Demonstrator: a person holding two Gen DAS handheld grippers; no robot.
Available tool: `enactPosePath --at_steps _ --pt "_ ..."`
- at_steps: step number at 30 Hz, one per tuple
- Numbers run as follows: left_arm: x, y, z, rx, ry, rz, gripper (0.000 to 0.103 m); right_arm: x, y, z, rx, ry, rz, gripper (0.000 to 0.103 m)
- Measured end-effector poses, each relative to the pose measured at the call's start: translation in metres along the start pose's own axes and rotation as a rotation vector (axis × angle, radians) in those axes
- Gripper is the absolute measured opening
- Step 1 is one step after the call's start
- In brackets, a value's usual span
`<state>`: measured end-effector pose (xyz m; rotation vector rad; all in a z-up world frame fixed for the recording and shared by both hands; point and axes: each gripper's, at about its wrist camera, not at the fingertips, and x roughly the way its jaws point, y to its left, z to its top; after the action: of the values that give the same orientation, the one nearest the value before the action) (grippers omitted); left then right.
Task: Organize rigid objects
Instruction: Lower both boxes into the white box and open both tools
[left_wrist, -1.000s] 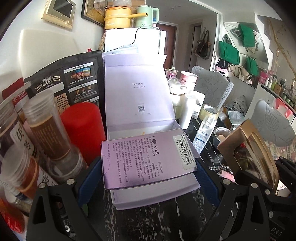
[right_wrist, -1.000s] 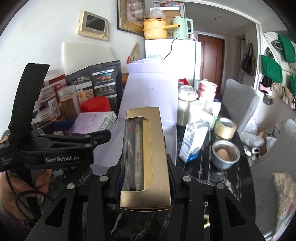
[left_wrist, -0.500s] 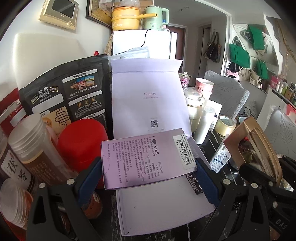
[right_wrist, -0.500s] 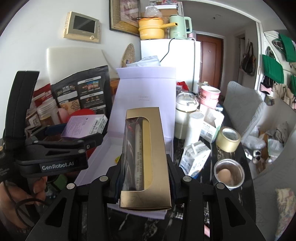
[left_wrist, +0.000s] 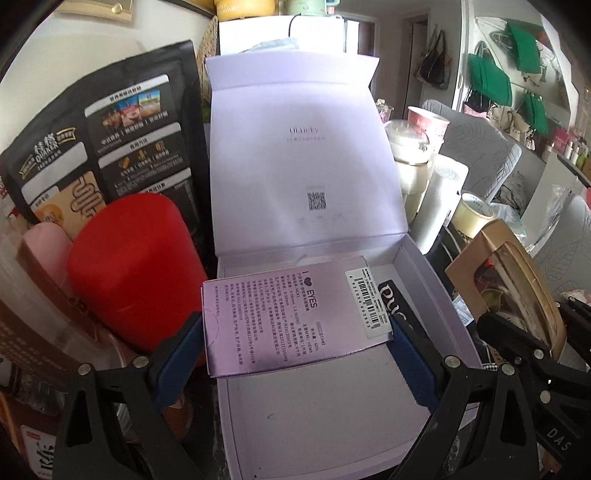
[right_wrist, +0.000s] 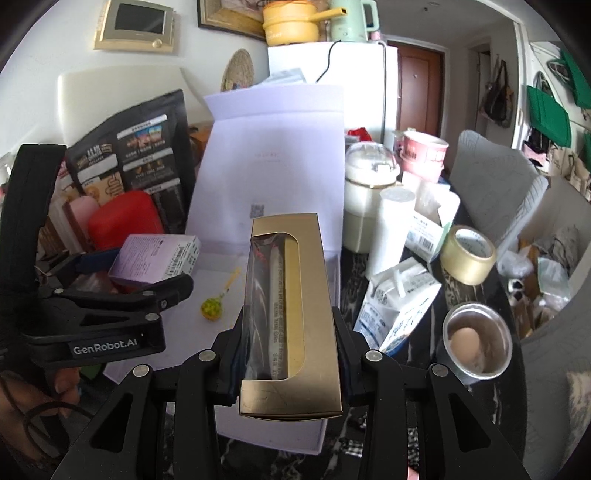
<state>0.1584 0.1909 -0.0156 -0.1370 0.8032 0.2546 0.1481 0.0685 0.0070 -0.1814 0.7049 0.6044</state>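
My left gripper (left_wrist: 295, 332) is shut on a flat lilac carton (left_wrist: 291, 317) printed with "EYES", held over the open white gift box (left_wrist: 314, 417), whose lid (left_wrist: 299, 162) stands upright behind. The same carton (right_wrist: 155, 258) and left gripper (right_wrist: 147, 273) show at the left of the right wrist view. My right gripper (right_wrist: 290, 343) is shut on a long gold window box (right_wrist: 291, 314) with a pen-like item inside, held over the gift box's right part (right_wrist: 207, 347). That gold box (left_wrist: 506, 288) appears at the right of the left wrist view. A small yellow charm (right_wrist: 211, 307) lies in the gift box.
Left of the gift box stand a red canister (left_wrist: 133, 266) and a black Quaker pouch (left_wrist: 103, 147). To its right sit a milk carton (right_wrist: 399, 302), tape roll (right_wrist: 467, 254), metal cup holding an egg (right_wrist: 476, 339), white jar (right_wrist: 369, 192) and pink cups (right_wrist: 424, 151).
Both grippers moved forward and down over the open gift box with their loads. The box interior now fills more of both views, and the jars at the left have slid out of view.
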Motion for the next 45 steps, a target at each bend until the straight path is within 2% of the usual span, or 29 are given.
enactPosePath --at_steps 4,7,10,19,28,37,41,45 --pt "0.012 0.002 -0.003 -0.014 0.036 -0.02 0.097 0.013 0.003 -0.003 -0.018 0.035 0.007 0.038" --pt "0.021 0.004 -0.006 -0.015 0.055 -0.008 0.097 0.024 0.004 -0.006 -0.023 0.066 0.013 0.038" --pt "0.032 0.008 -0.009 -0.034 0.086 -0.043 0.097 0.036 0.003 -0.009 -0.021 0.089 -0.001 0.038" --pt "0.05 0.004 -0.017 -0.014 0.117 0.004 0.097 0.06 0.001 -0.019 -0.03 0.138 -0.031 0.038" --pt "0.064 0.004 -0.024 -0.008 0.162 0.018 0.097 0.07 -0.003 -0.025 -0.022 0.15 -0.044 0.038" --pt "0.071 -0.005 -0.022 0.013 0.165 0.039 0.097 0.074 0.004 -0.027 -0.055 0.149 -0.076 0.038" --pt "0.072 -0.008 -0.022 0.019 0.171 0.061 0.097 0.073 0.003 -0.026 -0.047 0.153 -0.083 0.043" --pt "0.071 -0.008 -0.021 0.005 0.179 0.05 0.097 0.07 0.004 -0.025 -0.053 0.169 -0.089 0.045"
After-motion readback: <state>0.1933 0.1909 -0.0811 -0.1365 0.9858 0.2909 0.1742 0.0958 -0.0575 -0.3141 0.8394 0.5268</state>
